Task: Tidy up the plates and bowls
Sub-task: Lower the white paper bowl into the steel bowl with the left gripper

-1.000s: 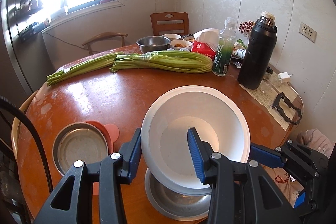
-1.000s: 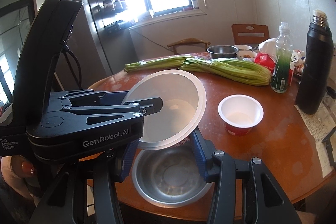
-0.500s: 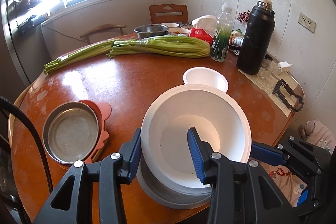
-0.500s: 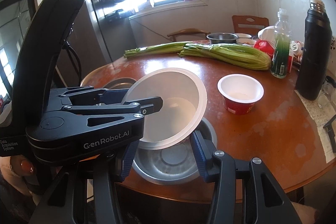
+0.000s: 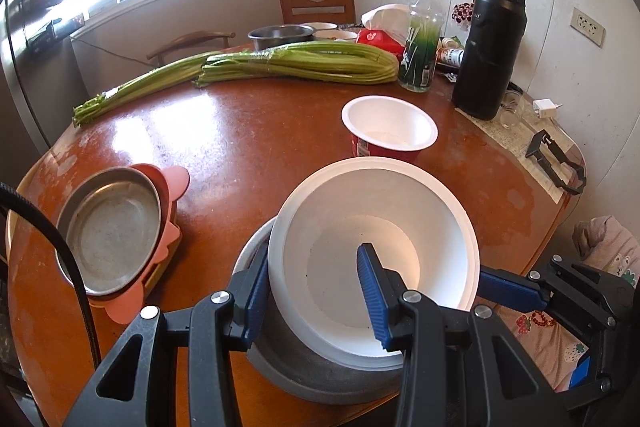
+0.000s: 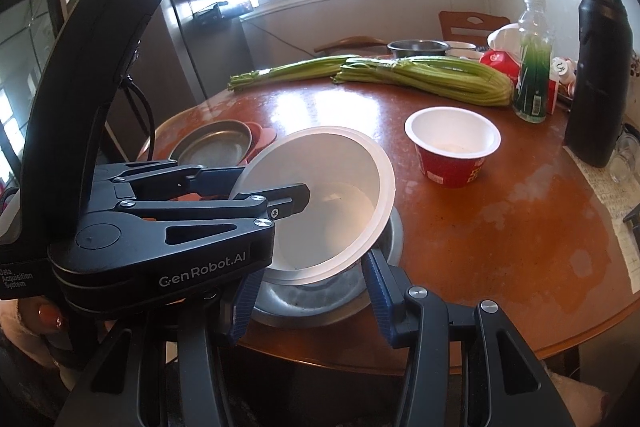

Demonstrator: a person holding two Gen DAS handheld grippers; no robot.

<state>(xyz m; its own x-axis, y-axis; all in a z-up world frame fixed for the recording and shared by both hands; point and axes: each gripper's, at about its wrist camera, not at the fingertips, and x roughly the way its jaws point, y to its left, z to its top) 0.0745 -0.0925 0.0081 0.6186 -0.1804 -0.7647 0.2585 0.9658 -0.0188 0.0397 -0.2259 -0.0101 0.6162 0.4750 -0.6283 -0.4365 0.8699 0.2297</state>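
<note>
I hold a large white bowl [image 5: 372, 203] tilted, its base inside a steel bowl [image 5: 320, 383] at the table's near edge. My left gripper [image 5: 312, 251] is shut on the white bowl's near-left wall, one pad outside and one inside. In the right wrist view the white bowl [image 6: 320, 163] hangs over the steel bowl [image 6: 320, 299]. My right gripper [image 6: 311, 267] straddles the white bowl's lowest rim from below. Its far finger [image 5: 508, 293] touches under the rim. The left gripper [image 6: 272, 183] hides the other pad, so a grip is not visible.
A red cup [image 5: 388, 131] with a white inside stands just beyond the bowls. A metal plate [image 5: 108, 231] lies on pink plates at the left. Celery [image 5: 300, 67], a bottle [image 5: 420, 39] and a black flask [image 5: 488, 51] line the far side.
Both grippers have sunk together with the white bowl, which hung above the steel bowl and now sits down into it. The red cup has come into the left wrist view.
</note>
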